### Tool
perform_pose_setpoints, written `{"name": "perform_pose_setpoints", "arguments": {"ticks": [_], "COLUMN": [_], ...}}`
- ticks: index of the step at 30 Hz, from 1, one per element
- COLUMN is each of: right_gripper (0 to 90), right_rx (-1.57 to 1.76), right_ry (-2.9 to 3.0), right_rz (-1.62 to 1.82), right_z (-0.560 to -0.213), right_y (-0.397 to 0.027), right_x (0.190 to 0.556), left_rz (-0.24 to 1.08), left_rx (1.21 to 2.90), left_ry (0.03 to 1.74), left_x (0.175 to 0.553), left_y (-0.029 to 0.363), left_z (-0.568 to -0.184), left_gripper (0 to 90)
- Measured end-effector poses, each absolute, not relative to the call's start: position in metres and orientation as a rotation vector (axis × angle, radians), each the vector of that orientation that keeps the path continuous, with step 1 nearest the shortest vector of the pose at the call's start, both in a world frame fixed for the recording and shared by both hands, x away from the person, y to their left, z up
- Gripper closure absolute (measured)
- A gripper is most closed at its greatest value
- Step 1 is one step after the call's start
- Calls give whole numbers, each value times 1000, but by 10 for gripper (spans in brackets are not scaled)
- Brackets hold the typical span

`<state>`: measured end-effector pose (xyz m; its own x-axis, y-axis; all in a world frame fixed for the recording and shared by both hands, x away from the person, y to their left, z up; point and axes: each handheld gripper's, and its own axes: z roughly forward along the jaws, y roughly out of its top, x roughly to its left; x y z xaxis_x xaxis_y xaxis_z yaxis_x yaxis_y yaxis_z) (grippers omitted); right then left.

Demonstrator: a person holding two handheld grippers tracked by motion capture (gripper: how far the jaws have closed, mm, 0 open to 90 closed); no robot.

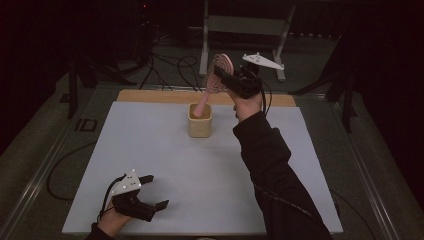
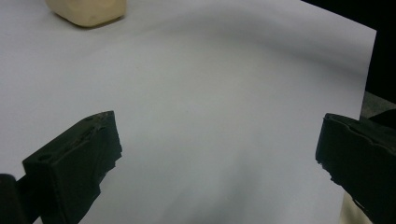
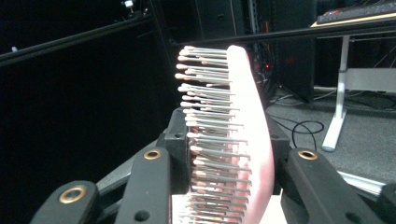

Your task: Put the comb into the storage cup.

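- A pink hairbrush (image 1: 214, 80) is gripped by the right gripper (image 1: 226, 80) above the far edge of the surface (image 1: 200, 170), near its middle.
- The fingers of that gripper are closed on the brush head, one on the bristle side and one on the smooth back, as seen in the right gripper view (image 3: 233, 140).
- The brush is tilted, its handle end lowered into a cream square cup (image 1: 200, 122) that stands on the surface near the far edge.
- The left gripper (image 1: 152, 195) is held low at the near-left corner of the surface, well apart from the cup.
- Its fingers (image 2: 74, 168) are spread wide, with nothing between them but bare white surface.
- The cup's base is seen at the top-left of the left gripper view (image 2: 88, 11).
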<state>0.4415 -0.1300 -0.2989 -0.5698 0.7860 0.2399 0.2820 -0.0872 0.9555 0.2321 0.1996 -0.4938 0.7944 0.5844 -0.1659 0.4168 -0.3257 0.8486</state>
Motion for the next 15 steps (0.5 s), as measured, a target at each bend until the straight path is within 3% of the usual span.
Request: {"name": "perform_pose_setpoints", "arguments": {"ticks": [15], "right_gripper": [653], "right_rx": [1143], "right_ry": [1744], "right_rz": [1715], "right_z": [-295], "right_y": [-126], "right_x": [449], "left_rz": [216], "left_rx": [1960], "left_ry": [747], "left_x": [231], "left_y": [201], "left_z": [-493], "left_gripper": [3]}}
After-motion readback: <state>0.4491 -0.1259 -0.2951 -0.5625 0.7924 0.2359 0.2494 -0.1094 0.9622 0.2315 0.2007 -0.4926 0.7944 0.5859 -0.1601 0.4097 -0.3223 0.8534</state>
